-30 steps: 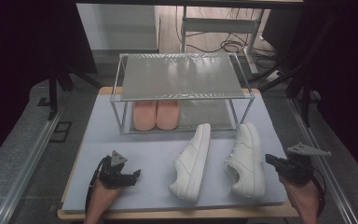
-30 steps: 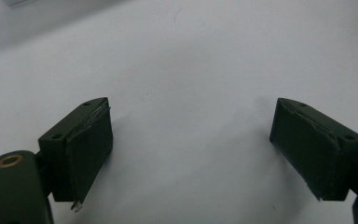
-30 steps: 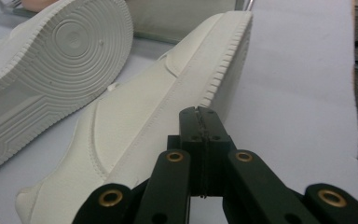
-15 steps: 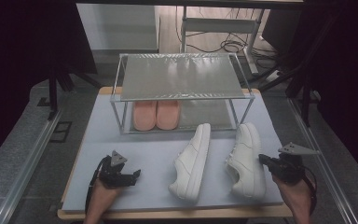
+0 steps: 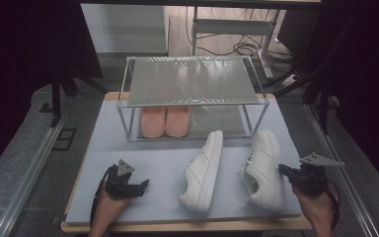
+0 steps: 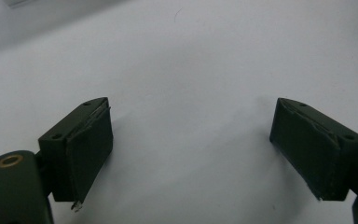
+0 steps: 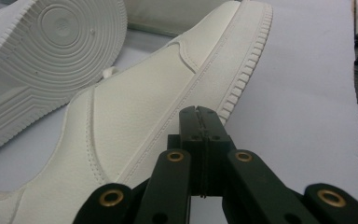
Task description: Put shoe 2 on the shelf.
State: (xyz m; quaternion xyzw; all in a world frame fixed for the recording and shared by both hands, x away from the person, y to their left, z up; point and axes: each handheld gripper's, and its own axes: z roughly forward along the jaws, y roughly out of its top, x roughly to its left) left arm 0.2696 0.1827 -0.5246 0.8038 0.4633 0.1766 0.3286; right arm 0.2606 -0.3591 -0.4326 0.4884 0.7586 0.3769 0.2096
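Two white sneakers lie on the grey mat of the worktop [image 5: 128,148], in front of a two-tier clear shoe rack [image 5: 192,81] whose lower shelf already holds a pair of pink slippers [image 5: 165,121]. The left white sneaker [image 5: 203,170] lies on its side, sole toward the right one. The right white sneaker [image 5: 264,168] sits just beside the right hand-held gripper [image 5: 282,170].

Right hand-held gripper: jaws fully closed, pads pressed together, nothing between them; the tip rests close to the outer sole edge of the right sneaker [image 7: 168,88], and whether it touches I cannot tell. Left hand-held gripper [image 5: 143,185]: jaws wide apart over bare mat, holding nothing; its pads [image 6: 86,154] are well apart from both shoes.

Judged step: reaching for the right sneaker, probably to shelve it.

Notes for doing it well:
- Open the right jaws before advancing; closed as they are, they can only push the shoe.
- Grip the heel collar or side wall, not the rounded sole.
- Keep the shoe level and clear of the left sneaker.
- Aim for the free space right of the slippers, or the top shelf.
- Left hand-held gripper may steady the tipped sneaker.
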